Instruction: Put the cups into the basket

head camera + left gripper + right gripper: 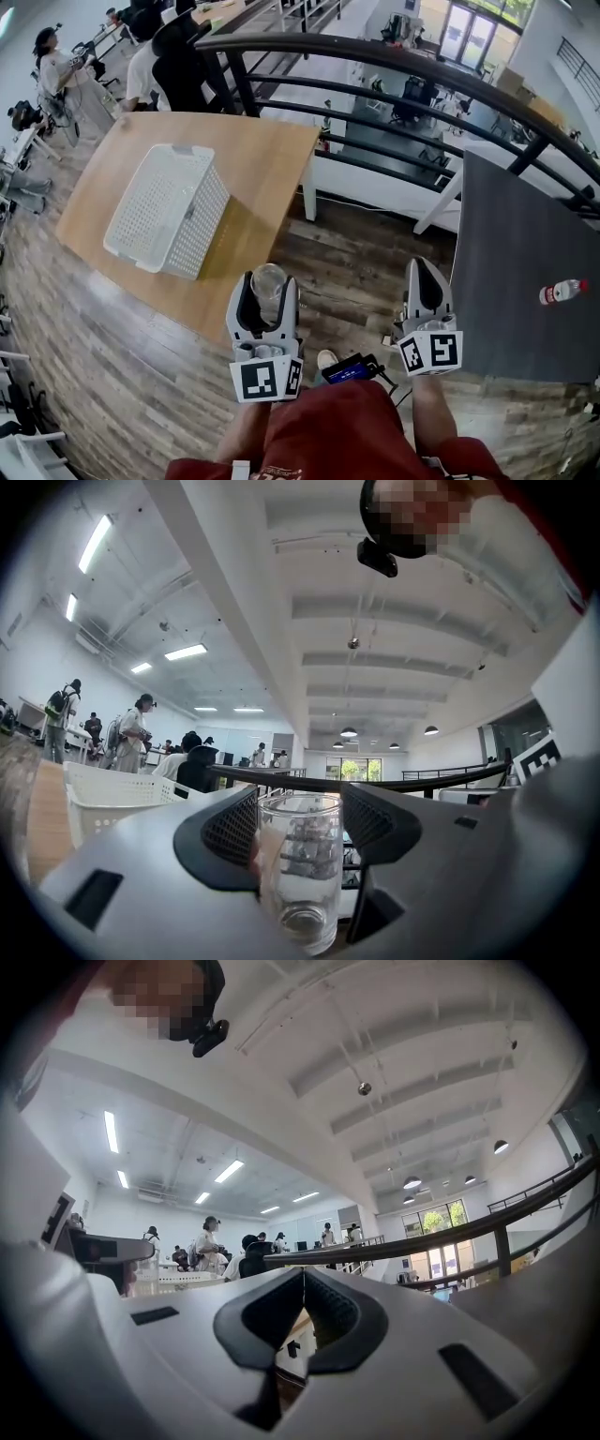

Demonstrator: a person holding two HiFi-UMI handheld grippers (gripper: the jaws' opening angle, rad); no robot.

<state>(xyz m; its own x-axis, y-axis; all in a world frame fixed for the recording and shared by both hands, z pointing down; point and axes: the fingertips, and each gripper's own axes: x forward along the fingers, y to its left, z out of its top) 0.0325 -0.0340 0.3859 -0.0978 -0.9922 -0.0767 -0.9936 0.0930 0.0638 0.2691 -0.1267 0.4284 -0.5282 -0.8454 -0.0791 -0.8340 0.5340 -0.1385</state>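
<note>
**A:** Head view?

**B:** I log the left gripper (267,286) gripping a clear glass cup (269,276), upright, by the near edge of the wooden table (272,159). The white basket (202,225) lies farther up that table, apart from the cup. The right gripper (427,281) hangs beside the dark table (506,262).

**A:** Left gripper view?

**B:** Both jaws press the cup's sides, and the basket shows behind at left.

**A:** Right gripper view?

**B:** The jaw tips meet with nothing between them.
</note>
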